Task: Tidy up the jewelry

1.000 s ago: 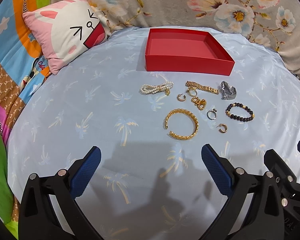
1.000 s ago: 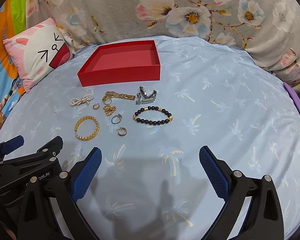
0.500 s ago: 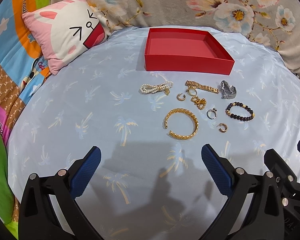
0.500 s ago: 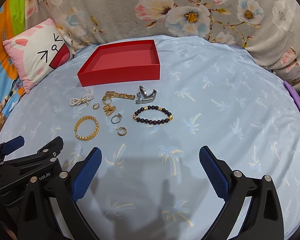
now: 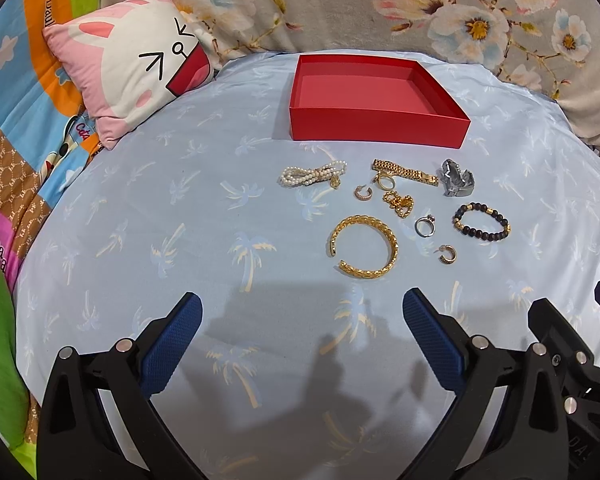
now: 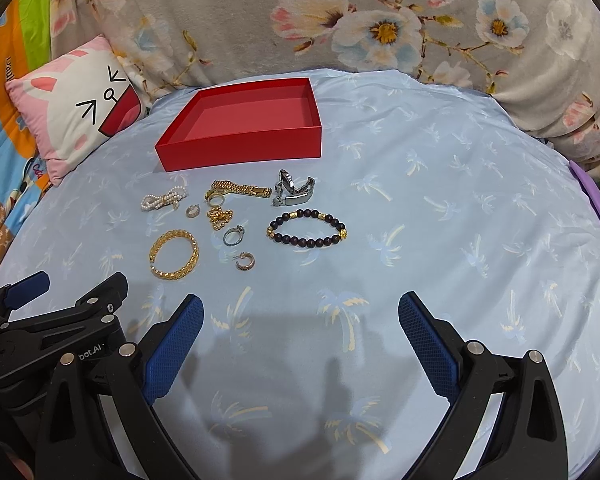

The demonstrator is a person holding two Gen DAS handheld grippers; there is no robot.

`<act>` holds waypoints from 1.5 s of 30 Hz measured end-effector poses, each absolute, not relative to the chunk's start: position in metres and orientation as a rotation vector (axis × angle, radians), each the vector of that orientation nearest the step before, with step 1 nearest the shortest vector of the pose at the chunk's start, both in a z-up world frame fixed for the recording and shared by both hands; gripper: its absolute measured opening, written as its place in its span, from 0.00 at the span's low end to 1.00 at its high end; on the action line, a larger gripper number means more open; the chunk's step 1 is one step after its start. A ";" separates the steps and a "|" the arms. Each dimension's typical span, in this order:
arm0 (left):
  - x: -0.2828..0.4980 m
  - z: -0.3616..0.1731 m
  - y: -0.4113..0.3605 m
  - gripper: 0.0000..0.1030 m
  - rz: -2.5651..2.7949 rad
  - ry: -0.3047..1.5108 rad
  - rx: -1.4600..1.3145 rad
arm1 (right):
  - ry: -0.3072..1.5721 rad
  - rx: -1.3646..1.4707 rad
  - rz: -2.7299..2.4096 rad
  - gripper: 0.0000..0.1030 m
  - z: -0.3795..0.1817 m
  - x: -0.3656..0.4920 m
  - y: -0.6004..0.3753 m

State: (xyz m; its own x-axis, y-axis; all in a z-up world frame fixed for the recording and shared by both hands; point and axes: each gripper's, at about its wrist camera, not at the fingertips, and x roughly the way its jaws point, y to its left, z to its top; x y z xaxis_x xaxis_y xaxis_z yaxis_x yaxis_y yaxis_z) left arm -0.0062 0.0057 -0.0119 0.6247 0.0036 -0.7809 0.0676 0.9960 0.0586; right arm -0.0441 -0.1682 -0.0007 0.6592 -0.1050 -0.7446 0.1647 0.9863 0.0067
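While the left gripper and right gripper both hover with jaws spread wide and hold nothing, the jewelry lies loose on the blue sheet just in front of the red box, gold bangle nearest the grippers.

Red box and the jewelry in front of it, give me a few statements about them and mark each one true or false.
1. The red box has nothing in it. True.
2. The left gripper is shut on the gold bangle. False: its jaws are open, and the bangle lies on the blue cloth.
3. The dark beaded bracelet lies right of the silver ring in the right wrist view. True.
4. The pearl bracelet is inside the box. False: it lies on the cloth in front.
5. The right gripper is open. True.
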 end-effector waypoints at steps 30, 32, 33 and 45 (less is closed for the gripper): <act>0.032 -0.028 0.026 0.95 0.004 0.937 0.044 | 0.882 0.117 -0.157 0.88 -0.019 -0.015 -0.189; 0.040 -0.030 0.029 0.95 0.007 0.941 0.034 | 0.886 0.119 -0.160 0.85 -0.021 -0.011 -0.192; 0.044 -0.031 0.030 0.95 0.006 0.944 0.029 | 0.890 0.121 -0.162 0.85 -0.022 -0.008 -0.193; 0.110 -0.035 0.022 0.95 -0.109 0.881 0.050 | 0.910 0.142 -0.171 0.84 -0.029 0.020 -0.204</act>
State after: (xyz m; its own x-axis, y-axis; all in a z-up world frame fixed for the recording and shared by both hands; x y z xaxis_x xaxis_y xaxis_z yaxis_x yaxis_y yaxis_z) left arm 0.1102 0.0216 -0.0348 0.6311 -0.0746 -0.7721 0.1156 0.9933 -0.0015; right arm 0.0196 -0.2038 -0.0293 0.6022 -0.0867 -0.7936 0.2068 0.9771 0.0502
